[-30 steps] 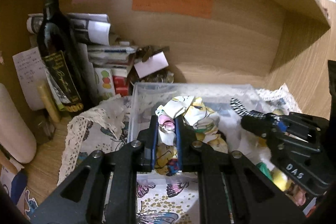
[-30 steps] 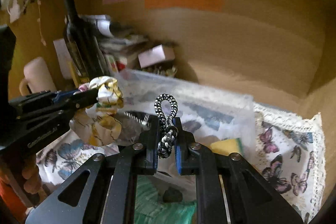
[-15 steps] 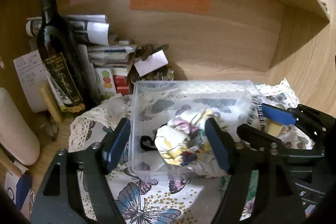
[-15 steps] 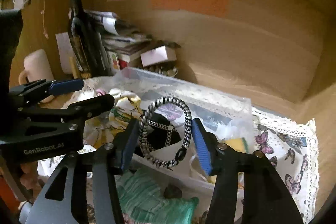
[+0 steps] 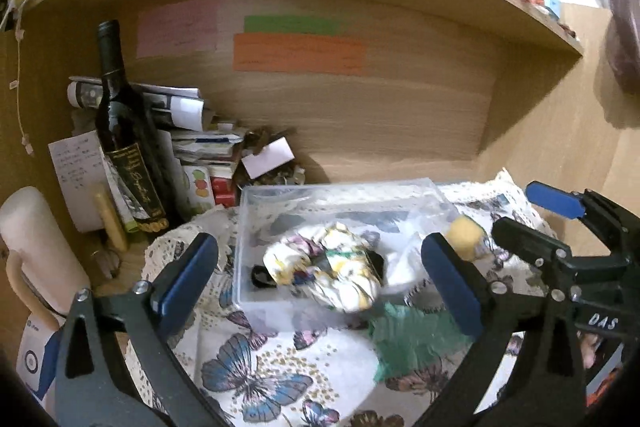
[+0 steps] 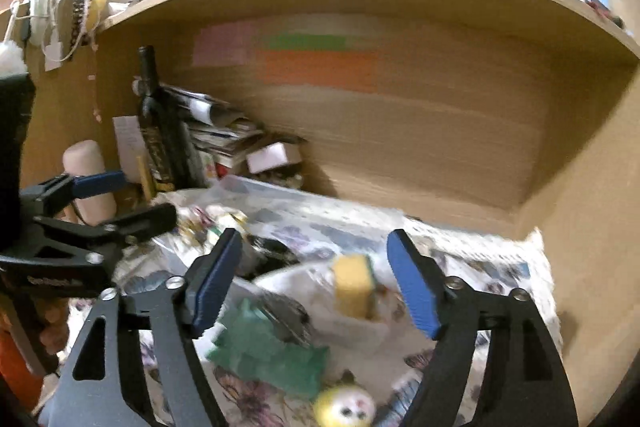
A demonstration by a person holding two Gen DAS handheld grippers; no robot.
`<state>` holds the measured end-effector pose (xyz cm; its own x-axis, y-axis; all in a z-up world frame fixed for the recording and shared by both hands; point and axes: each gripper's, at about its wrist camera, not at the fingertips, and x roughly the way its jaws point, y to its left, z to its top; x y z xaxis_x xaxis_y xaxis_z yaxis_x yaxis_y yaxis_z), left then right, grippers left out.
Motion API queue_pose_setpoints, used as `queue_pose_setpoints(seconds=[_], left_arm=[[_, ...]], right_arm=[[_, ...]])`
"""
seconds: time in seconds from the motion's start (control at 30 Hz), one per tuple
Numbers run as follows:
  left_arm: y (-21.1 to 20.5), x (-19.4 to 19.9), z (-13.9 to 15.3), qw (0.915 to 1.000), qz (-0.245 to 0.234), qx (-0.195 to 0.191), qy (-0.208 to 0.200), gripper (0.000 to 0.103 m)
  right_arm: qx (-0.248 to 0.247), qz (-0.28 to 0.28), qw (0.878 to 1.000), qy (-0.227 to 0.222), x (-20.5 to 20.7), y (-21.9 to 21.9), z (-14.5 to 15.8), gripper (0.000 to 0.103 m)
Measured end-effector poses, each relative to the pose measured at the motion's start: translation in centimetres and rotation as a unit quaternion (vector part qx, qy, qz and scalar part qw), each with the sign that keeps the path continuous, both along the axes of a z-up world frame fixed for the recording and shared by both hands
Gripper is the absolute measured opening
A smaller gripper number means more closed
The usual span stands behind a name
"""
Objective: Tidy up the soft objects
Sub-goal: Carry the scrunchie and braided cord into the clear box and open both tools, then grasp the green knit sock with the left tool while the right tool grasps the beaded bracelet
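Observation:
A floral cloth bundle [image 5: 324,275] lies loose inside the clear plastic box [image 5: 248,211]. My left gripper [image 5: 318,245] hangs above and in front of it, jaws opening wide, with nothing between the pads. My right gripper [image 6: 314,239] is also opening and holds nothing. Below it are a yellow sponge [image 6: 352,291], a green cloth [image 6: 268,351] and a blurred striped loop [image 6: 284,311]. A yellow plush toy [image 6: 344,407] lies at the near edge. Each gripper shows in the other's view: the right gripper [image 5: 524,215] to the right of the box, the left gripper [image 6: 148,197] to its left.
A butterfly-print cloth [image 5: 256,379] covers the shelf floor under the box. At the left stand a dark wine bottle [image 5: 124,131], a pile of papers [image 5: 188,143] and a cream mug [image 5: 36,247]. Coloured notes [image 5: 300,53] hang on the wooden back wall. A wooden side wall [image 6: 592,227] closes the right.
Both grippers went from shut to open and drew back and upward. The left let the floral cloth fall into the box. The right let go of the braided black-and-white loop.

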<state>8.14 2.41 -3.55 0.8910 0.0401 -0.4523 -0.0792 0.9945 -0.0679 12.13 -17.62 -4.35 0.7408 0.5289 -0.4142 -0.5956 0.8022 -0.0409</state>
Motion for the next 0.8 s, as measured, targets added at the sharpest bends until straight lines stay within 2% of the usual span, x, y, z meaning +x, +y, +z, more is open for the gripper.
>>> queue_pose_setpoints(seconds=[0.1, 0.2, 0.33, 0.47, 0.57, 0.67, 0.73, 0.8], left_arm=[[-0.8, -0.1, -1.1, 0.9998, -0.011, 0.005, 0.018, 0.103], [-1.6, 0.3, -3.1, 0.9983, -0.025, -0.004, 0.052, 0.103], [-2.8, 1.3, -6.2, 0.9930, -0.050, -0.014, 0.106, 0.103], [-4.0, 2.1, -8.4, 0.9868, -0.075, -0.018, 0.142, 0.103], [-4.9, 2.5, -9.3, 0.9842, -0.082, -0.006, 0.157, 0.103], [-5.2, 2.6, -9.4, 0.9847, -0.084, 0.003, 0.152, 0.103], [-5.3, 2.7, -9.5, 0.9841, -0.091, 0.001, 0.153, 0.100], [-5.3, 3.3, -9.9, 0.9813, -0.099, -0.007, 0.165, 0.090]], right_arm=[[-0.005, -0.023, 0.999, 0.029, 0.5, -1.7, -1.8, 0.074], [-0.005, -0.038, 0.997, 0.072, 1.0, -3.4, -4.0, 0.074], [-0.004, -0.047, 0.991, 0.123, 1.1, -4.9, -6.8, 0.074], [-0.007, -0.040, 0.987, 0.156, 0.9, -5.0, -9.0, 0.074], [-0.012, -0.037, 0.985, 0.168, 0.9, -4.7, -9.7, 0.074], [-0.010, -0.028, 0.987, 0.159, 1.0, -4.3, -9.0, 0.074], [-0.008, -0.019, 0.989, 0.146, 1.2, -3.7, -8.1, 0.073], [-0.008, -0.009, 0.991, 0.136, 1.6, -3.0, -7.4, 0.072]])
